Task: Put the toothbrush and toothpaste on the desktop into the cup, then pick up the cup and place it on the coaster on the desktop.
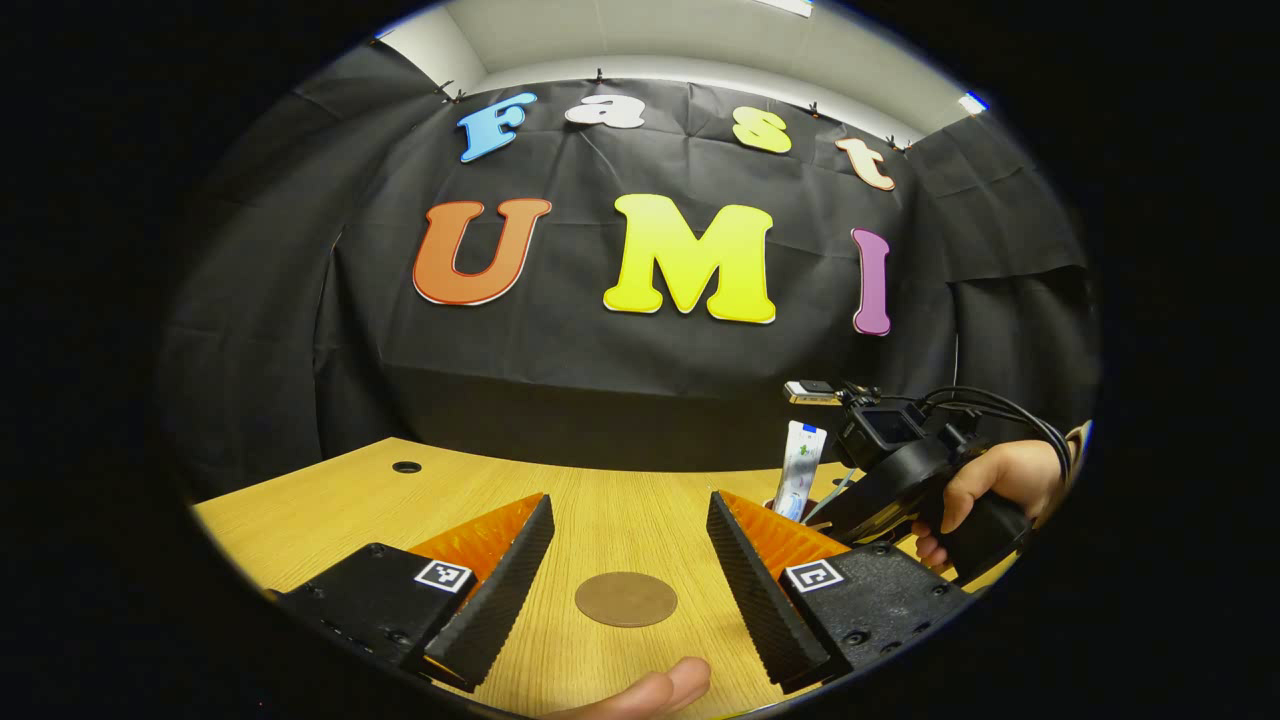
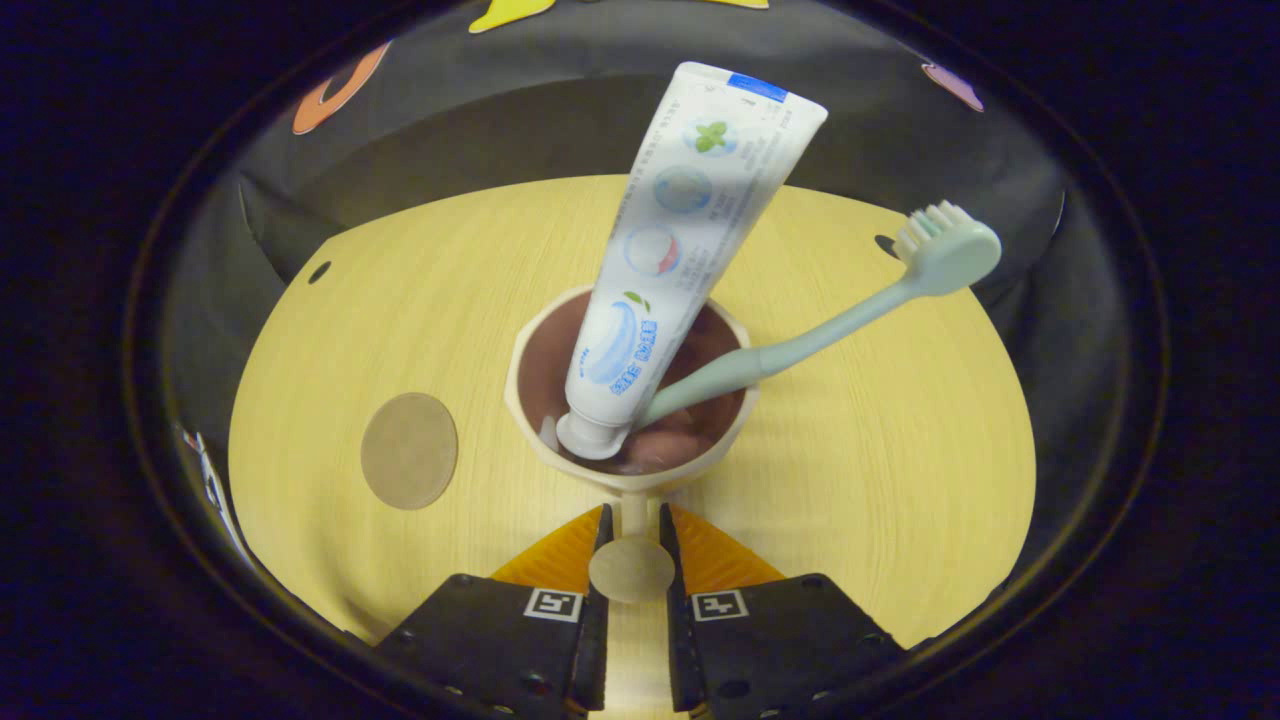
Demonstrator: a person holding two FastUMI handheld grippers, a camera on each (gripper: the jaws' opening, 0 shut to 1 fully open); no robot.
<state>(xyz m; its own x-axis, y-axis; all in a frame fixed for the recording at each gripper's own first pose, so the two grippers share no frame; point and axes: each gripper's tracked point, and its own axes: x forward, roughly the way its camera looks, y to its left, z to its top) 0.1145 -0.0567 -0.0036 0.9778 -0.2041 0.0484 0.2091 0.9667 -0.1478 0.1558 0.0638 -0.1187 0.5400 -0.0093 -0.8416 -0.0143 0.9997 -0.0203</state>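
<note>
A beige cup (image 2: 530, 400) with a dark inside holds the white toothpaste tube (image 2: 690, 230), standing cap down, and a pale green toothbrush (image 2: 800, 345) leaning right with its head up. My right gripper (image 2: 633, 515) is shut on the cup's handle (image 2: 632, 565). Whether the cup rests on the desk I cannot tell. The round brown coaster (image 2: 409, 451) lies on the desk to the cup's left. In the left gripper view my left gripper (image 1: 628, 500) stands open over the desk, the coaster (image 1: 626, 599) lying between its fingers. The right gripper (image 1: 900, 480) and the toothpaste (image 1: 803, 470) are at right.
The wooden desk (image 2: 880, 470) has small cable holes (image 1: 406, 467) (image 2: 319, 272) near its far edge, which meets the black cloth wall. A hand (image 1: 1000, 480) holds the right gripper, and a fingertip (image 1: 655, 688) shows at the bottom of the left gripper view.
</note>
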